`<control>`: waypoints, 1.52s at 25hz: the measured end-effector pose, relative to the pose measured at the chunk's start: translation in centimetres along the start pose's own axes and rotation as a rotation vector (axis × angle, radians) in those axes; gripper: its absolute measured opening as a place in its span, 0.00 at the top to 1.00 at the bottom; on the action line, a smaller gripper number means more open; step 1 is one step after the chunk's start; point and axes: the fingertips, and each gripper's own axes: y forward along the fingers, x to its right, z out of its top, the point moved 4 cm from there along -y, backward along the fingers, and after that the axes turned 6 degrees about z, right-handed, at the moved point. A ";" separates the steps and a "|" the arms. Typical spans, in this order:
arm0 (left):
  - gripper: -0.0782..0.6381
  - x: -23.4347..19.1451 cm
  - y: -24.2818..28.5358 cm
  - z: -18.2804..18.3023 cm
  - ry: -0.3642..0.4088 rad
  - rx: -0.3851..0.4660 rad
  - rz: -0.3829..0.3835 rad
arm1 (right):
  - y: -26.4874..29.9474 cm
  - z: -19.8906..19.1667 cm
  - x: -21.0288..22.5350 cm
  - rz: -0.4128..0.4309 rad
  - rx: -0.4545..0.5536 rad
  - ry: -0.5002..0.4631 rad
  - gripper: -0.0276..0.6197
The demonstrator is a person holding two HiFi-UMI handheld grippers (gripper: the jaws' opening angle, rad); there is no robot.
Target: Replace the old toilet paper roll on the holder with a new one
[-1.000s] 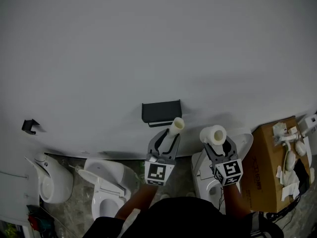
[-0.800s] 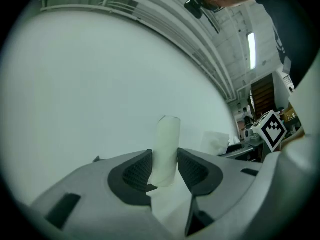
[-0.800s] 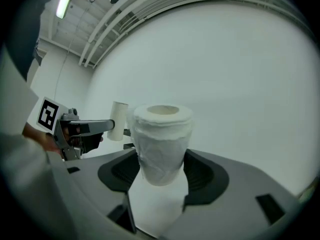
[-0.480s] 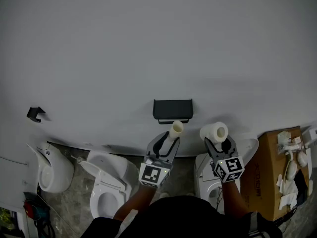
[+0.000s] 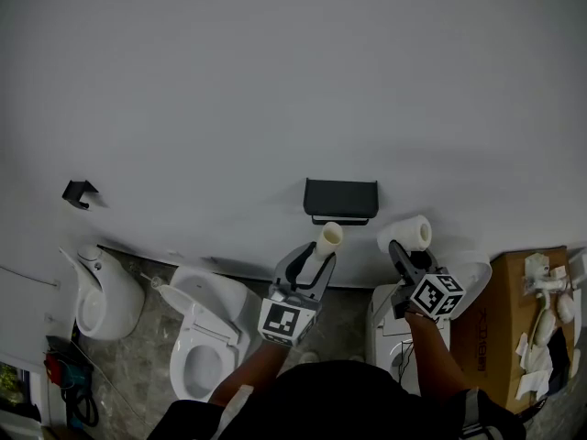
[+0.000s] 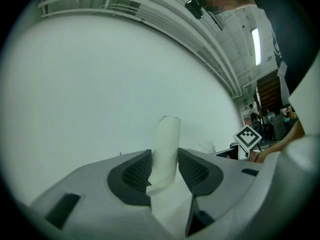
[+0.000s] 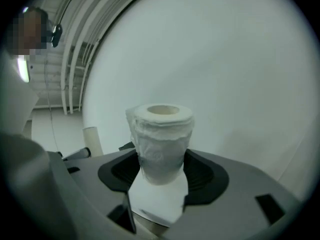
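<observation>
My left gripper [image 5: 314, 262] [image 6: 164, 169] is shut on a bare cream cardboard tube [image 5: 326, 238] [image 6: 166, 146], which sticks out past the jaws toward the wall. My right gripper [image 5: 404, 250] [image 7: 162, 170] is shut on a white toilet paper roll [image 5: 406, 234] [image 7: 161, 141], its hollow core showing at the far end. A dark wall-mounted holder [image 5: 340, 199] hangs on the white wall just above and between both grippers, with no roll showing on it. The right gripper is tilted over to the right.
Below stand a white toilet [image 5: 204, 337] with its seat up, a urinal-like bowl [image 5: 99, 296] at left and another white fixture [image 5: 404, 337] under the right hand. A cardboard box [image 5: 509, 324] with white fittings sits at the right. A small dark bracket [image 5: 79, 192] is on the wall at left.
The right gripper has rolled to the right and dropped a little with the roll. The holder now appears further right and higher in the head view; both grips are unchanged.
</observation>
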 end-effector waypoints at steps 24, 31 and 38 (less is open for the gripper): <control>0.67 -2.7 -2.5 -1.2 0.015 -0.067 0.093 | 6.4 -4.1 3.3 0.136 0.149 0.768 0.55; 0.67 -4.2 -3.3 -1.4 0.016 -0.069 0.139 | 8.5 -5.4 1.3 0.186 0.109 0.800 0.55; 0.67 -5.6 -4.5 -1.4 0.008 -0.063 0.198 | 10.9 -6.8 -0.7 0.228 0.076 0.814 0.55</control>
